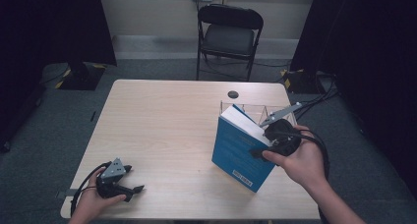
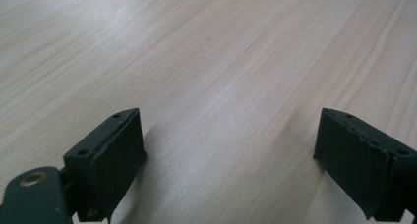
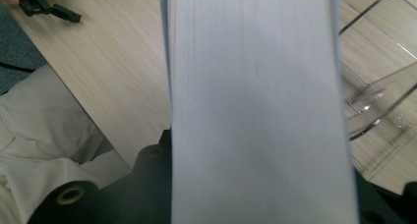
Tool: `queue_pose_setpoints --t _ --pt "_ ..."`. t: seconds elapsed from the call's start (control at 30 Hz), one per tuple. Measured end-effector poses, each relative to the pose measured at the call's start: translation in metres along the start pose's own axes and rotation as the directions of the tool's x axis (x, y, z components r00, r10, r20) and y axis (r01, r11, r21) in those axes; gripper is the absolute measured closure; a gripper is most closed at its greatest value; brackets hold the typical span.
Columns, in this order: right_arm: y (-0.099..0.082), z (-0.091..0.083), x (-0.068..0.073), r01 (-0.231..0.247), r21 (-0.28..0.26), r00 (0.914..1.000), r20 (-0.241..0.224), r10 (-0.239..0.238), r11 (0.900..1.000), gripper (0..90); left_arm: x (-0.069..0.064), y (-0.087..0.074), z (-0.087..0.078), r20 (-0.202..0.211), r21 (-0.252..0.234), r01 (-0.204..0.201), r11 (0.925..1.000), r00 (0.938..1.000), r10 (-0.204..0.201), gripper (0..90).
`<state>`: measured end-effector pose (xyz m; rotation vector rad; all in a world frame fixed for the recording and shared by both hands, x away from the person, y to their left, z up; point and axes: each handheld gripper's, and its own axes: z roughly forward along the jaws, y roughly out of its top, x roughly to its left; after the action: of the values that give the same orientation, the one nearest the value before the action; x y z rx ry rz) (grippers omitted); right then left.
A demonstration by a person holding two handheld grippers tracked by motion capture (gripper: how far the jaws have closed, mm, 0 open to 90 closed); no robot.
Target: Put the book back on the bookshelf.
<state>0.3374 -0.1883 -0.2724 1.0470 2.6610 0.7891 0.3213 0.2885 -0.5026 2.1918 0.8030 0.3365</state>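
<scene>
The pale wooden tabletop point(image 1: 167, 135) is carrying a thick blue book point(image 1: 236, 153) standing tilted on its lower corner near the right side, just in front of a clear plastic rack point(image 1: 246, 107). The right tool point(image 1: 259, 151) is gripping the book by its page edge, jaws pressing on both covers. The left tool point(image 1: 132, 182) is resting at the near left corner with jaws standing wide and nothing between them.

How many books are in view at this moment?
1: a blue book, clamped in the right gripper near the table's right side, beside the clear holder. None seems hidden.
</scene>
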Motion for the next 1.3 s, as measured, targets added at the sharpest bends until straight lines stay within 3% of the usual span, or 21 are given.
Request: queue_pose_setpoints --t 0.17,0.4,0.6,1.1,1.3 --pt "-0.004 -0.006 -0.005 -0.032 -0.004 0.9994 0.007 0.032 0.9995 61.9 0.0 0.0 0.0 0.001 0.002 -0.009 1.0 1.0 0.009 10.3" --pt "-0.008 -0.008 -0.012 -0.059 0.029 0.9979 0.031 0.058 0.9978 61.9 0.0 0.0 0.0 0.001 0.002 -0.009 1.0 1.0 0.009 10.3" --pt "-0.012 -0.007 -0.022 -0.101 0.011 0.9943 0.036 0.101 0.9948 61.9 0.001 0.0 0.0 0.001 0.001 -0.01 0.9999 0.9999 0.01 10.3" --pt "-0.001 0.001 -0.029 -0.178 0.023 0.982 0.068 0.176 0.9837 61.9 0.001 0.0 0.0 0.001 0.003 -0.01 0.9999 0.9999 0.01 10.3" --pt "0.01 0.006 -0.027 -0.176 0.024 0.9809 0.088 0.174 0.984 61.9 0.001 0.001 0.0 0.003 0.007 -0.012 0.9999 0.9999 0.012 10.3"
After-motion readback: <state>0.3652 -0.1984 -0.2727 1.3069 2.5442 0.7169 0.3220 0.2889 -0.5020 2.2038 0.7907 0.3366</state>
